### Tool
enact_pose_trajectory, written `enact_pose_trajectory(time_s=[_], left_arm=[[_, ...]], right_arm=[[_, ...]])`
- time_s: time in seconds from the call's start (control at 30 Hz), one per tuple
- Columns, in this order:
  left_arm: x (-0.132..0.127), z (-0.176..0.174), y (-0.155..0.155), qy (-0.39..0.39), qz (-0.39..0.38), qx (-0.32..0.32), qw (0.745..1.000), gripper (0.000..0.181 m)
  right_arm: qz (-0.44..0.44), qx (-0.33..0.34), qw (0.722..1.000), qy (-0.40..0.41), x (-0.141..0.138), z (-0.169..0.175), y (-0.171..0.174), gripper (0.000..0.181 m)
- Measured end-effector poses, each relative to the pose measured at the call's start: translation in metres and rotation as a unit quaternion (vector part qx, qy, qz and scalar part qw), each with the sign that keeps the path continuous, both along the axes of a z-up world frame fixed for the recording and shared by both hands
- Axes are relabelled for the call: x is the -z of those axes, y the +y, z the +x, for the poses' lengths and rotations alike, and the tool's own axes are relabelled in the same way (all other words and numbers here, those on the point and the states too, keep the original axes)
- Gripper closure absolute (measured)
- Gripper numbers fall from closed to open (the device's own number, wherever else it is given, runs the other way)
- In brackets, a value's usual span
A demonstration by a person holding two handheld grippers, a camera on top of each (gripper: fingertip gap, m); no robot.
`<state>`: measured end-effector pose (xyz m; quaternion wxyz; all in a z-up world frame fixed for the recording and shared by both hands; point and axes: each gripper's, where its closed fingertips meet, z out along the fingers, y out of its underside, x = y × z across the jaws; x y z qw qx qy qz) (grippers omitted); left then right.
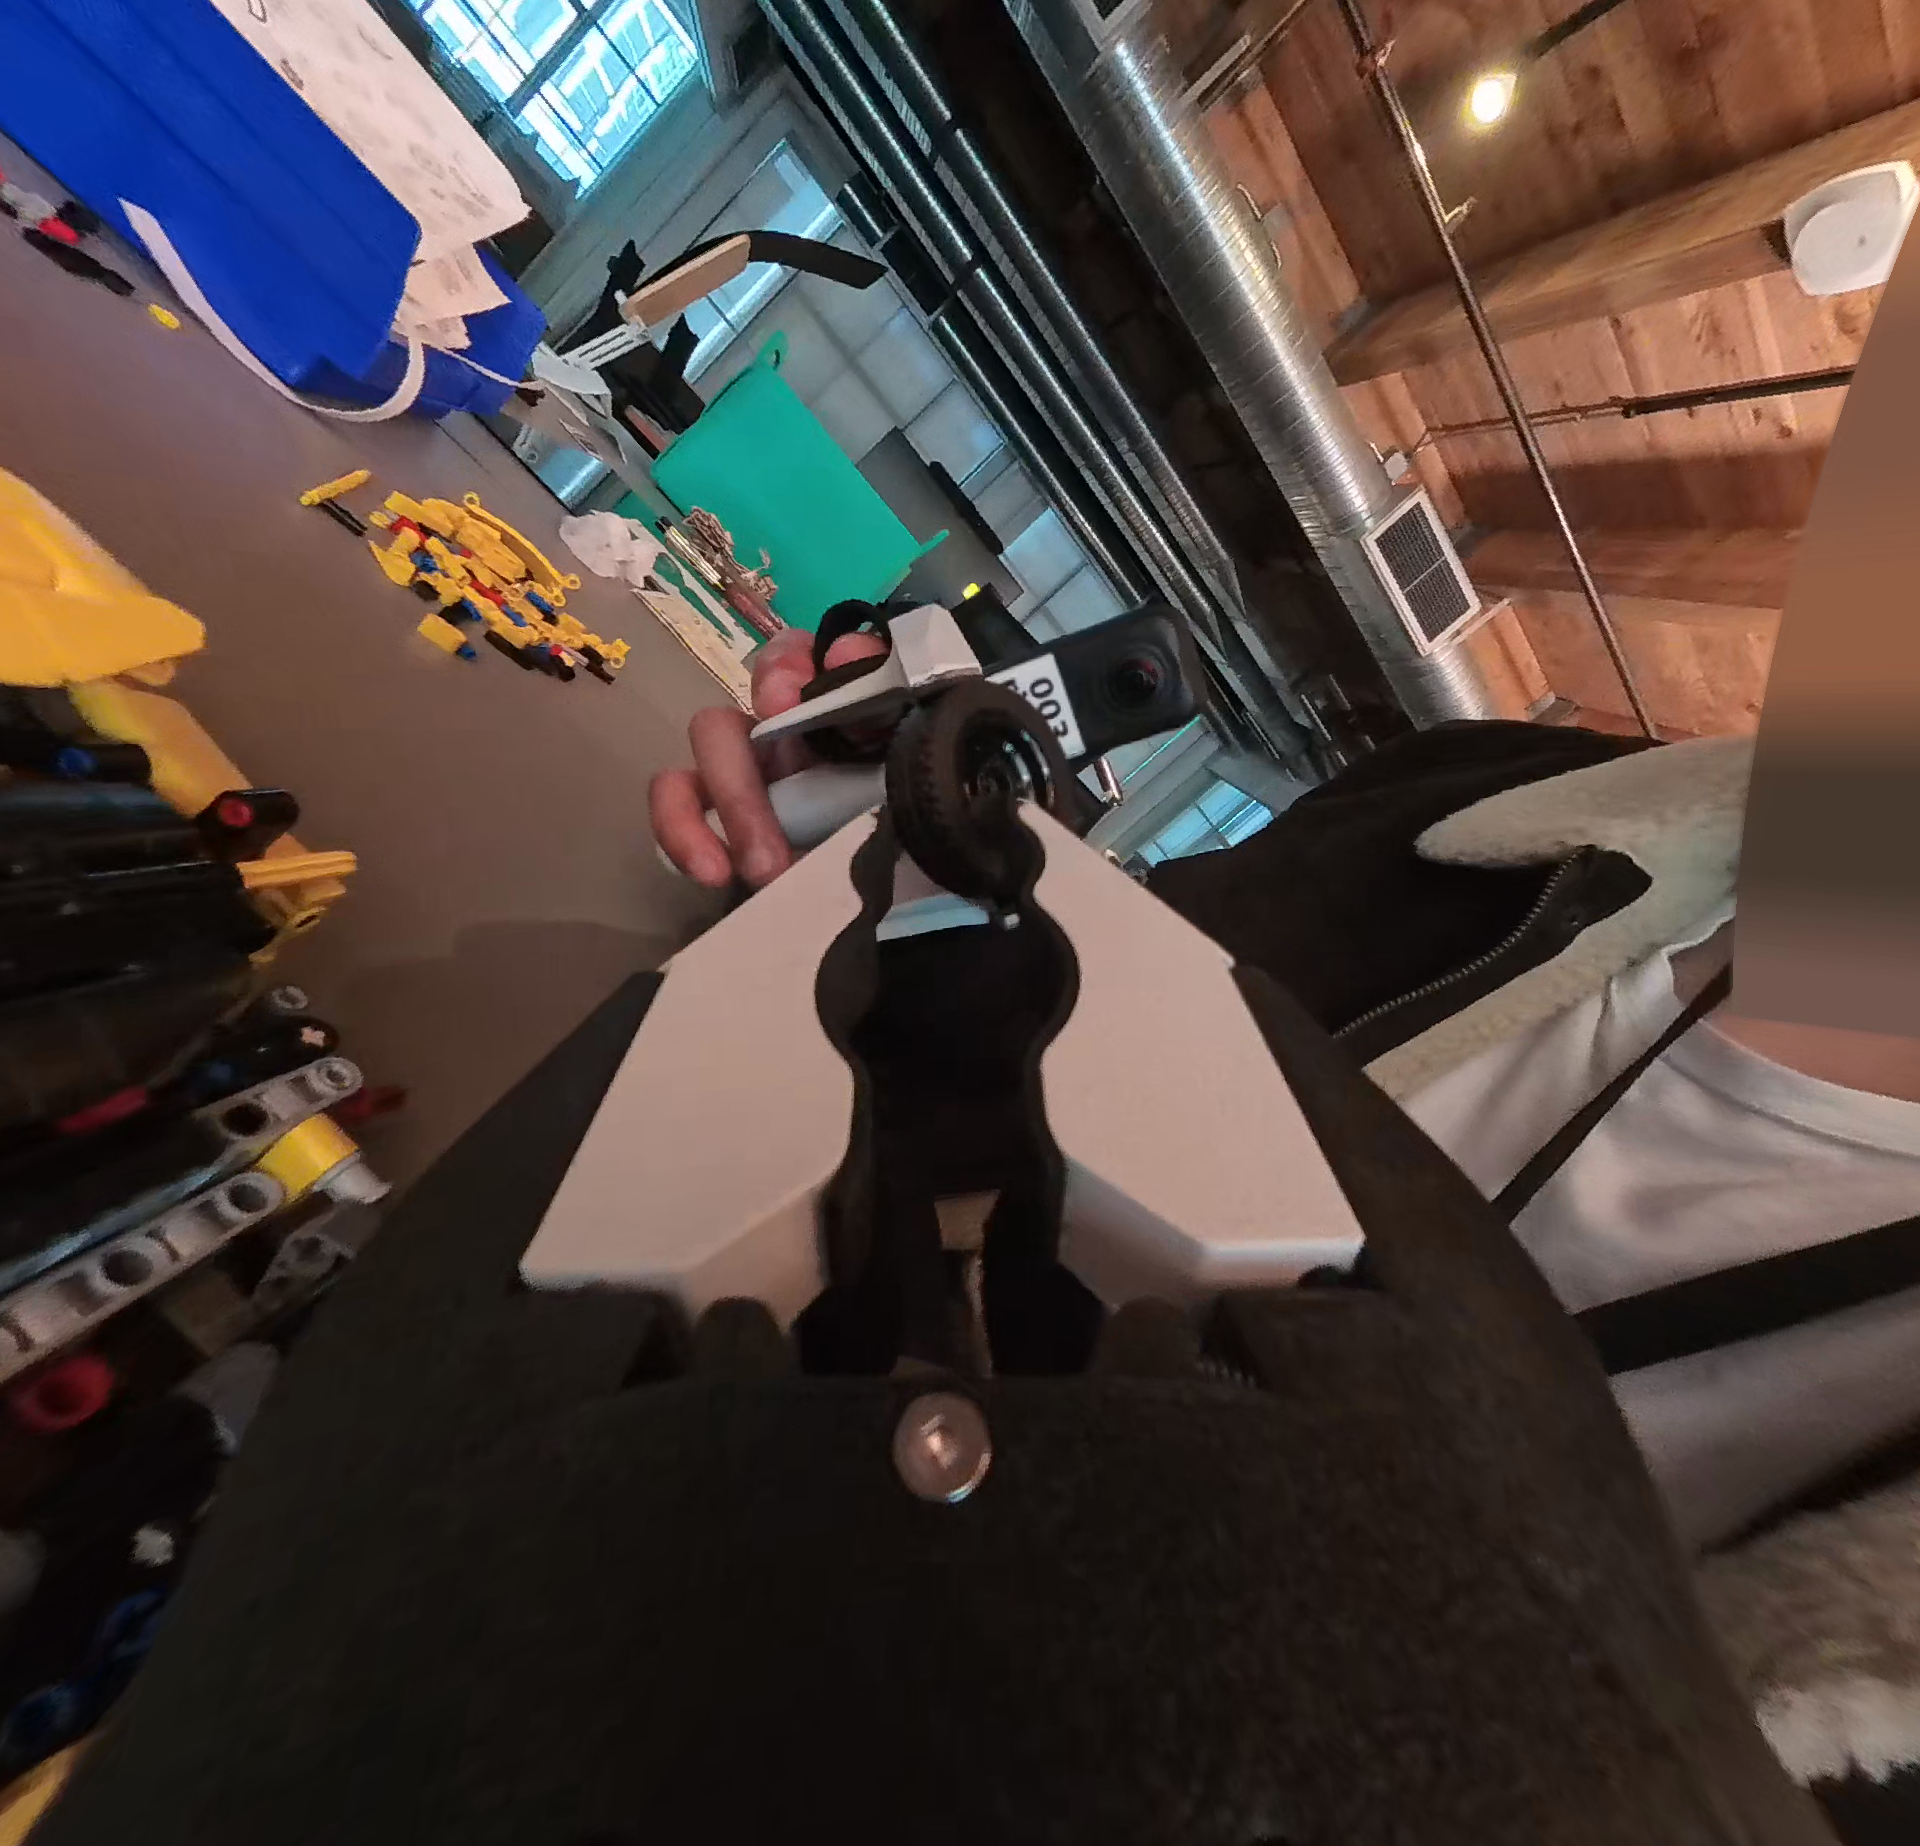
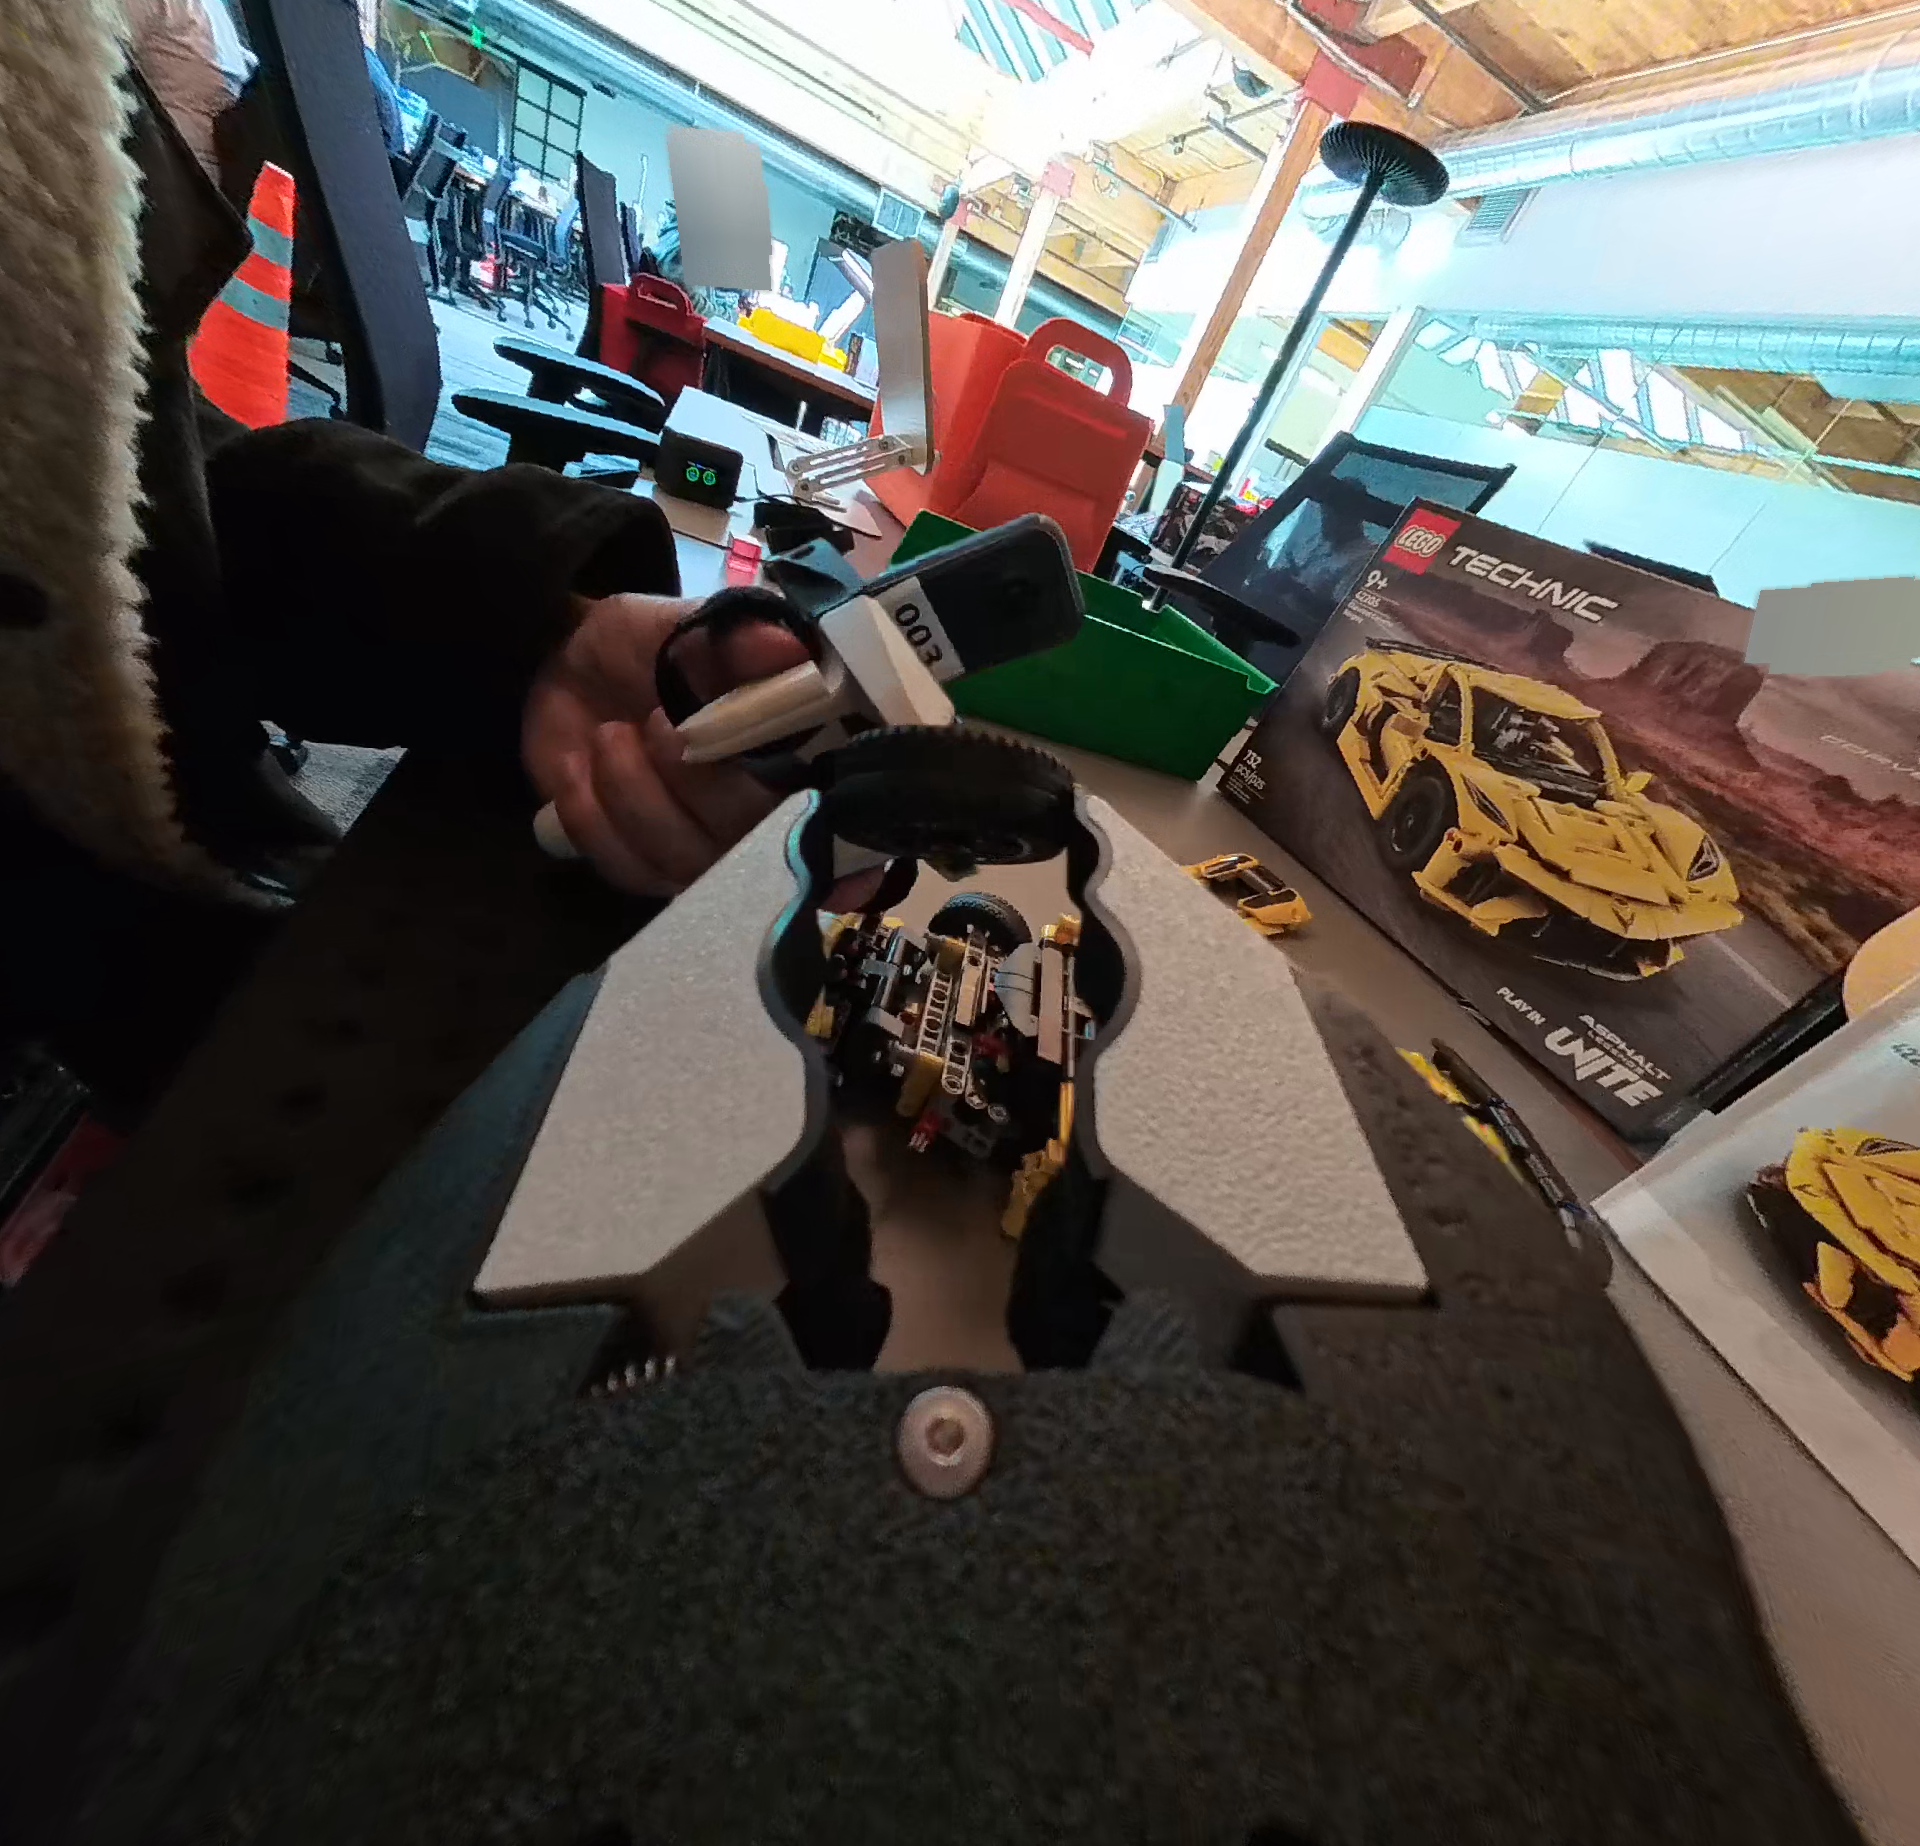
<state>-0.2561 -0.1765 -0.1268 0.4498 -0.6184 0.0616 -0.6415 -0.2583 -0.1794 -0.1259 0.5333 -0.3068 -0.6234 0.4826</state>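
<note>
A black toy wheel (image 1: 966, 778) sits between the tips of my left gripper (image 1: 961, 846), whose jaws are closed narrowly onto its lower part. In the right wrist view the same wheel (image 2: 951, 794) lies edge-on between the tips of my right gripper (image 2: 951, 835), which is shut across it. The two grippers face each other above the table. The left gripper (image 2: 883, 726), held by a hand (image 2: 623, 757), reaches the wheel's far side. A partly built black and yellow toy car (image 2: 956, 1027) lies below, seen through the right fingers' gap, and also at the left edge (image 1: 125, 965).
A box picturing a yellow car (image 2: 1538, 809) stands at the right, with an open booklet (image 2: 1787, 1277) in front of it. A green bin (image 2: 1122, 684) is behind. A pile of loose yellow pieces (image 1: 488, 581) and a blue bin (image 1: 208, 186) are on the grey table (image 1: 416, 757). My left and right fingertips are right by each other.
</note>
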Motion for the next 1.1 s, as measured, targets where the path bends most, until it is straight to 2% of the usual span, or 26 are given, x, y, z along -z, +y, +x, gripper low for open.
enact_pose_trajectory(time_s=[0.1, 0.23, 0.3, 0.4, 0.5, 0.53, 0.6, 0.8, 0.83, 0.87, 0.93, 1.0, 1.03, 1.1], left_arm=[[0.004, -0.009, 0.007, 0.052, 0.024, -0.058, 0.997, 0.166], [0.024, -0.02, 0.017, 0.143, 0.01, -0.109, 0.984, 0.17], [0.023, -0.022, 0.017, 0.16, 0.021, -0.12, 0.98, 0.181], [0.024, -0.017, 0.014, 0.18, 0.035, -0.111, 0.977, 0.181], [0.025, -0.02, 0.017, 0.175, 0.023, -0.112, 0.978, 0.181], [0.024, -0.021, 0.018, 0.163, 0.02, -0.109, 0.98, 0.175], [0.024, -0.019, 0.017, 0.145, 0.013, -0.097, 0.985, 0.149], [0.025, -0.017, 0.018, 0.134, 0.002, -0.088, 0.987, 0.145], [0.025, -0.012, 0.015, 0.134, 0.003, -0.071, 0.988, 0.149], [0.025, -0.009, 0.012, 0.133, 0.002, -0.057, 0.989, 0.162], [0.027, -0.011, 0.012, 0.132, -0.01, -0.055, 0.99, 0.163], [0.03, -0.031, 0.016, 0.144, -0.032, -0.083, 0.986, 0.163], [0.032, -0.056, 0.02, 0.157, -0.046, -0.117, 0.98, 0.163], [0.038, -0.133, 0.025, 0.184, -0.095, -0.213, 0.955, 0.164]], right_arm=[[-0.001, 0.031, 0.999, -0.033, 0.013, -0.005, 0.012, 0.138], [0.013, 0.079, 0.991, -0.107, 0.04, -0.013, 0.026, 0.138], [0.009, 0.091, 0.989, -0.12, 0.044, -0.014, 0.03, 0.138], [0.01, 0.088, 0.986, -0.141, 0.049, -0.014, 0.028, 0.138], [0.056, 0.099, 0.989, -0.097, 0.039, -0.012, 0.027, 0.138], [0.066, 0.099, 0.988, -0.094, 0.039, -0.012, 0.026, 0.138], [0.069, 0.094, 0.989, -0.095, 0.039, -0.013, 0.022, 0.139], [0.065, 0.079, 0.992, -0.071, 0.029, -0.011, 0.015, 0.139], [0.068, 0.071, 0.993, -0.072, 0.03, -0.011, 0.011, 0.139], [0.078, 0.073, 0.992, -0.074, 0.032, -0.012, 0.01, 0.138], [0.086, 0.078, 0.99, -0.074, 0.033, -0.012, 0.01, 0.138], [0.071, 0.094, 0.991, -0.06, 0.029, -0.011, 0.013, 0.136], [0.064, 0.109, 0.991, -0.047, 0.026, -0.01, 0.018, 0.132], [0.036, 0.118, 0.991, -0.051, 0.027, -0.01, 0.025, 0.12]])
